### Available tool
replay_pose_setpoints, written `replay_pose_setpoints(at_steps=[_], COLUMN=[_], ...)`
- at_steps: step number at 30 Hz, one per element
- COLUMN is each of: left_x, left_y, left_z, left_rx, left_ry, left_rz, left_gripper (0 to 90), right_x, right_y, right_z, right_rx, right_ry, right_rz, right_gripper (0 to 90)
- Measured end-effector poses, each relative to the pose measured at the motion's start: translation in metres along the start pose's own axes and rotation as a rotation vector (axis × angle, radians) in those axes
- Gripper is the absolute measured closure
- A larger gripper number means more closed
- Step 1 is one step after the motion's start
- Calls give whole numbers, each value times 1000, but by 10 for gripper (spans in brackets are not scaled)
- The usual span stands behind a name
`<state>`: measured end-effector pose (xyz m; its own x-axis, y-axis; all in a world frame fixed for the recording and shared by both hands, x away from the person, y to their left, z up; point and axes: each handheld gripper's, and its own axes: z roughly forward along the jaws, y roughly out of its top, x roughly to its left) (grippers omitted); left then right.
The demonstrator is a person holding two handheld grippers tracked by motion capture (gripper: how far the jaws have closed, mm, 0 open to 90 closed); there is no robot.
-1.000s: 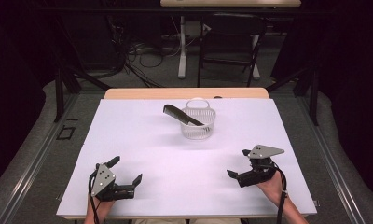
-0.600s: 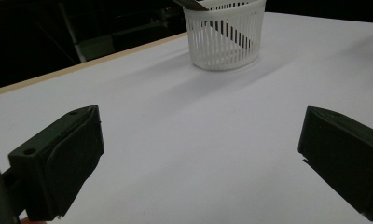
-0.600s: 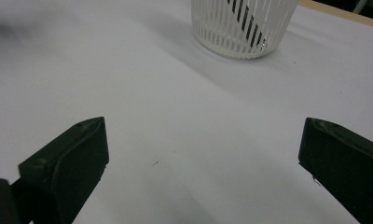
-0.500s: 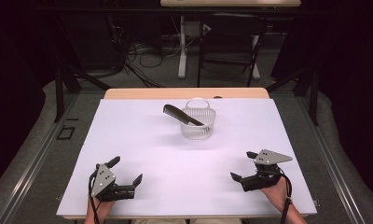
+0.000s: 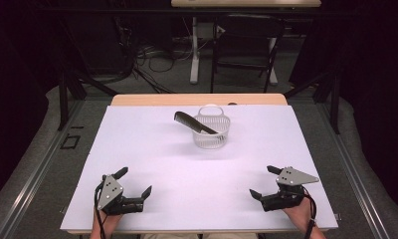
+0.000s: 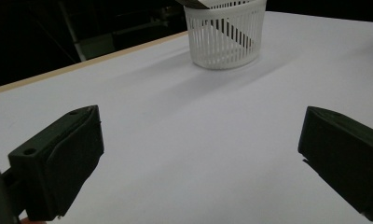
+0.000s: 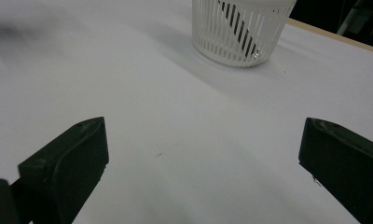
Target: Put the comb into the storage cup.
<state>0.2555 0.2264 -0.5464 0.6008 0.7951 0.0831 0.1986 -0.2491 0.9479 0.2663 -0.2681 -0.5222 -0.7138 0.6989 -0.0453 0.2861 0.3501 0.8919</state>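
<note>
The room is dark, and a big white table (image 5: 152, 149) sits in the middle of it. A little white basket (image 5: 212, 132) stands at the far middle, with a black comb (image 5: 193, 122) leaning in it, one end poking out to the left. The left gripper (image 5: 135, 188) and right gripper (image 5: 261, 183) rest on the near edge, far from the basket, jaws wide apart and holding nothing. It looks like they are resting.

Black comb (image 5: 193, 122) tilted in white slotted basket (image 5: 211, 134), handle sticking out left, mid-table.
</note>
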Motion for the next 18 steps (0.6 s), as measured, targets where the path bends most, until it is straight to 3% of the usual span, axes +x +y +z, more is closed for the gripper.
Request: replay_pose_setpoints(at_steps=[8,18], left_x=[0,1], left_y=[-1,-1], left_z=[-1,0], left_rx=[-2,6], left_ry=[4,5], left_rz=[-3,2], left_gripper=[2,2], right_x=[4,2], right_y=[-7,-8], right_z=[-10,-10], right_rx=[-36,-36], right_ry=[-23,-20], right_rz=[-6,-10], right_gripper=[9,9])
